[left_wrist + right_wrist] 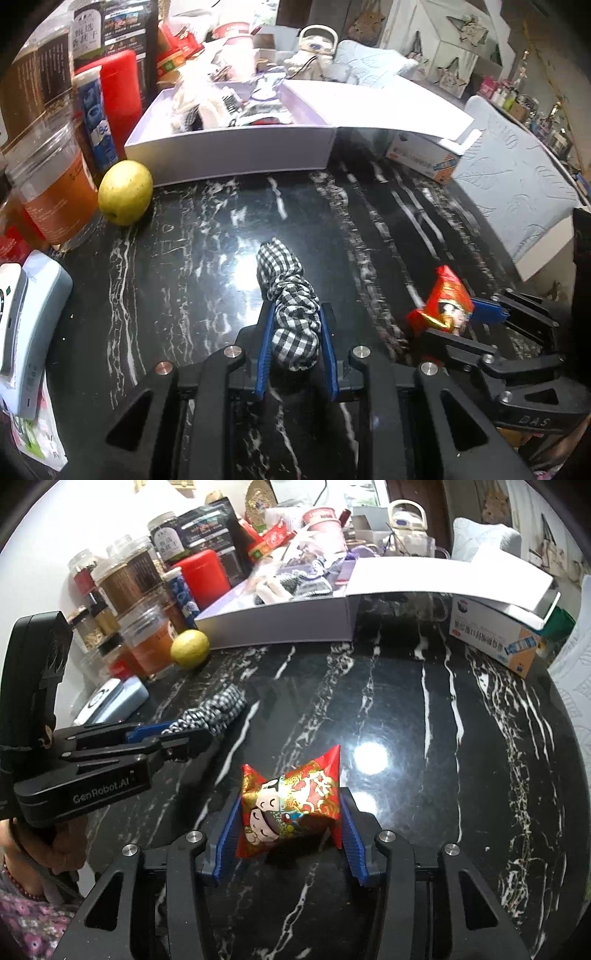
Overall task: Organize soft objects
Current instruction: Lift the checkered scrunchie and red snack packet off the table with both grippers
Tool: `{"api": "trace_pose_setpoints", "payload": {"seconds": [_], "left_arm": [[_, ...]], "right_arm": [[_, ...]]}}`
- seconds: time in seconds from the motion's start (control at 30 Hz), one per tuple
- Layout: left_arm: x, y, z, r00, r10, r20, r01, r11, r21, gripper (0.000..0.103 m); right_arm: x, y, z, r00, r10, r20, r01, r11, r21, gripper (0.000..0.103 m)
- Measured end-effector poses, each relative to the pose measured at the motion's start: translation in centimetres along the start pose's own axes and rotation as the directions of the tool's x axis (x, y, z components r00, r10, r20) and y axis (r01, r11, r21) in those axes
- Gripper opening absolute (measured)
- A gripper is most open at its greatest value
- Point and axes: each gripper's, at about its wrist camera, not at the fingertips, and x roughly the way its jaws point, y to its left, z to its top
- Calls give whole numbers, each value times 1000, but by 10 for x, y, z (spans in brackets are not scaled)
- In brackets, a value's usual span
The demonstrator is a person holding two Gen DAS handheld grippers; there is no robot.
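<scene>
A black-and-white checked scrunchie (290,306) lies on the black marble table (184,266), and my left gripper (295,350) is shut on its near end; it also shows in the right wrist view (212,709). A red printed soft pouch (291,805) sits between the blue pads of my right gripper (290,834), which is shut on it; the pouch also shows in the left wrist view (443,302). A white open box (229,155) holding other soft items stands at the back; it also shows in the right wrist view (277,627).
A yellow lemon (125,195) and a jar of amber liquid (51,184) stand at the left by the box. A red canister (120,99) and several jars crowd the back left. A medicine carton (495,642) props the box lid (443,579). A white device (26,325) lies near left.
</scene>
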Motion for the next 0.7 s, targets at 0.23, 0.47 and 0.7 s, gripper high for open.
{"api": "trace_pose_setpoints", "payload": {"seconds": [0.23,0.47,0.7], "left_arm": [[-24,-8,8,998,-27,54,25,999,25,23],[-47,-16,27,991,-43,128,35,997,63,23],[-68,-19,49,978,-59,201,39,994,101,23]], "right_arm": [[-11,8,7,999,35,19,-35,999,-22,49],[-26,14,25,995,69,70,-65,996,-55,49],[-41,20,50,989,93,118,-82,992,-92,49]]}}
